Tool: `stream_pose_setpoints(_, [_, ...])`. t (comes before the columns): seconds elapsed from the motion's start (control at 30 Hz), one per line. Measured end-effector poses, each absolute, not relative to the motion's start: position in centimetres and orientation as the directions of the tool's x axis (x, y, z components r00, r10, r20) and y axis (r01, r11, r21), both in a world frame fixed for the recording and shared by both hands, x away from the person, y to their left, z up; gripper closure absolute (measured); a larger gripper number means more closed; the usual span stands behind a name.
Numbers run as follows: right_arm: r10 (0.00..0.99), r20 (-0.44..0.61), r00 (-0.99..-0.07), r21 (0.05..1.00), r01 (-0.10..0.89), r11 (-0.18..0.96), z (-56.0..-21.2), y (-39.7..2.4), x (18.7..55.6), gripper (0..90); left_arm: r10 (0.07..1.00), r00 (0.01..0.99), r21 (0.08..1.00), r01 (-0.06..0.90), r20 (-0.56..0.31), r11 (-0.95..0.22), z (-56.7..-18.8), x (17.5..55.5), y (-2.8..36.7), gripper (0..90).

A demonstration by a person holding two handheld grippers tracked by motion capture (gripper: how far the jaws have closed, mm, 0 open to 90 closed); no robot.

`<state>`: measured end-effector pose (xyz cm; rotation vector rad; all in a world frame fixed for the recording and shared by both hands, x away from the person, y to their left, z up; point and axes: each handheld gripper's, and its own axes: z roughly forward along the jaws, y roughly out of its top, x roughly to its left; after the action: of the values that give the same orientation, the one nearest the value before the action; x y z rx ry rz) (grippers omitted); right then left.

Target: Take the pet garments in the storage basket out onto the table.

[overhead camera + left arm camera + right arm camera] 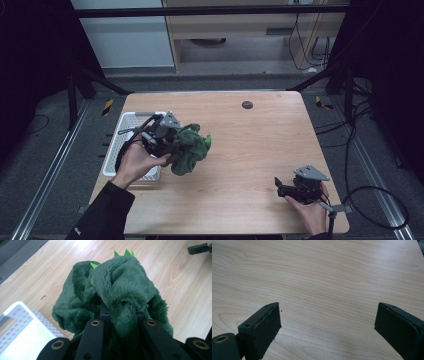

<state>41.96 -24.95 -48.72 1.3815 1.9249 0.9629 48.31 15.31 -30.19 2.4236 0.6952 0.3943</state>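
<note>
A dark green plush cloth (190,149) with small bright green spikes hangs bunched over the left part of the wooden table (250,150), lifted off it. My left gripper (172,145) is shut on the green plush cloth (120,290), whose folds are squeezed between the two black jaws and hide the fingertips. My right gripper (281,187) rests near the table's front right corner, pointing left. In the right gripper view its jaws stand wide apart, right gripper (327,322) open over bare wood with nothing between them.
A white perforated basket (120,145) sits at the table's left edge, just behind the left hand; its corner (17,325) shows below the cloth. A small black round disc (247,105) lies near the far edge. Cables trail on the floor to the right.
</note>
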Motion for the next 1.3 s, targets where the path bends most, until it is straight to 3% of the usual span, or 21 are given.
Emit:
stream_pose_setpoints(0.43, [0.954,-0.048,-0.297,0.822,0.531,0.207,-48.7,-25.1,42.0,6.7,0.481,0.870,0.562,0.346,0.107,-0.751,-31.8,49.0,12.2,78.4])
stream_pose_setpoints(1.3, [0.960,-0.057,-0.274,0.850,0.491,0.190,-48.4,-25.2,41.8,7.4,0.408,0.909,0.461,0.328,0.082,-0.824,-37.4,49.9,8.2,78.2])
